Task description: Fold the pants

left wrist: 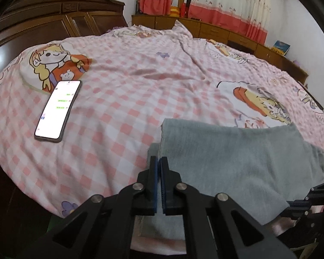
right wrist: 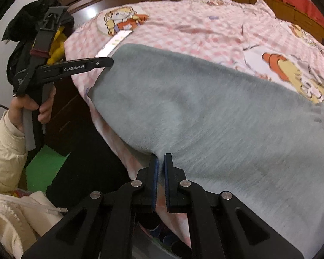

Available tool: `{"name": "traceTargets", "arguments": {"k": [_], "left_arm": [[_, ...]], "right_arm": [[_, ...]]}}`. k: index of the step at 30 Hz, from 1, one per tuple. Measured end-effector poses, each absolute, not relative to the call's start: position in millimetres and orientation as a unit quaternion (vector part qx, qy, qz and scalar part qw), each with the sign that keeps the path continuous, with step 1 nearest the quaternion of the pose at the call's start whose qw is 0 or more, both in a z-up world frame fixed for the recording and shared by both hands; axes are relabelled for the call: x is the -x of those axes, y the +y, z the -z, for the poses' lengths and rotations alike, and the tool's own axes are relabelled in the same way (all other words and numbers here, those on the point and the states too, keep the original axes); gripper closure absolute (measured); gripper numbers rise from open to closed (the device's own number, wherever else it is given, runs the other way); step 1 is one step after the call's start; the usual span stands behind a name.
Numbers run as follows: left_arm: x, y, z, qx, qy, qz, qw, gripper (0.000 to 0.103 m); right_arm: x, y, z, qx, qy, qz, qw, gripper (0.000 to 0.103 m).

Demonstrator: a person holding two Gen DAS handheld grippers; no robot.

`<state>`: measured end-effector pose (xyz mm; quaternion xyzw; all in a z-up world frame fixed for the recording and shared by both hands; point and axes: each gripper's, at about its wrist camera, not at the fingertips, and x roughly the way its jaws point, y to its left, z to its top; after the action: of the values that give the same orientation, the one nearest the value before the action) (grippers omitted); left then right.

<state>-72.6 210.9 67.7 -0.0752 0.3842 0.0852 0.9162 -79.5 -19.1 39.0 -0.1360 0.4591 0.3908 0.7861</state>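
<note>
Nearest in the left wrist view, the left gripper (left wrist: 159, 161) sits at 6 o'clock with its jaws together; a corner of the grey pants (left wrist: 237, 161) lies right at their tips, and the dark pads hide whether any cloth is pinched between them. In the right wrist view the right gripper (right wrist: 161, 158) is also at 6 o'clock, jaws drawn close on the near edge of the pants (right wrist: 205, 118), where the cloth puckers into the narrow gap.

The pants lie folded on the bed (left wrist: 129, 108), near its front edge, from 6 toward 3 o'clock in the left view. Their near part is covered by the gripper frame, and the right end is blurred and cut off by the lens rim. At 4 o'clock a black piece of the right gripper (left wrist: 313, 200) pokes in, mostly out of frame.

In the right view, at 9 o'clock, the left gripper (right wrist: 110, 61) meets the far left corner of the pants; its tips are seen side-on, so the grip is unclear. A hand (right wrist: 32, 108) in a cream sleeve (right wrist: 4, 151) holds its handle.

Farther off, a phone (left wrist: 58, 110) with a lit screen lies at 9 o'clock on the pink checked bedcover, well apart from the pants; its text is too small to read. Beyond, at 12 o'clock, hang curtains (left wrist: 226, 0), and a dark wooden wardrobe (left wrist: 54, 17) stands at 11.
</note>
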Motion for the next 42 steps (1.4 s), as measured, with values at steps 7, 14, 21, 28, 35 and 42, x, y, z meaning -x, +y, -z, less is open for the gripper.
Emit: {"name": "traceTargets", "arguments": {"k": [7, 14, 21, 28, 35, 42], "left_arm": [[47, 217, -21, 0.052, 0.438, -0.105, 0.891, 0.100], [51, 209, -12, 0.033, 0.435, -0.119, 0.892, 0.069], [72, 191, -30, 0.047, 0.420, -0.096, 0.901, 0.067], [74, 158, -46, 0.040, 0.411, -0.058, 0.909, 0.059], [69, 137, -29, 0.062, 0.441, -0.029, 0.895, 0.057], [72, 130, -16, 0.065, 0.453, -0.036, 0.888, 0.055]], "right_arm": [[78, -6, -11, 0.167, 0.475, -0.364, 0.784, 0.092], [84, -68, -32, 0.132, 0.476, -0.319, 0.809, 0.076], [85, -195, -44, 0.024, 0.482, -0.160, 0.861, 0.075], [110, -335, -51, -0.130, 0.458, 0.032, 0.879, 0.075], [111, -402, -48, -0.272, 0.430, 0.083, 0.857, 0.074], [96, -382, -46, -0.238, 0.425, 0.071, 0.870, 0.091]]}}
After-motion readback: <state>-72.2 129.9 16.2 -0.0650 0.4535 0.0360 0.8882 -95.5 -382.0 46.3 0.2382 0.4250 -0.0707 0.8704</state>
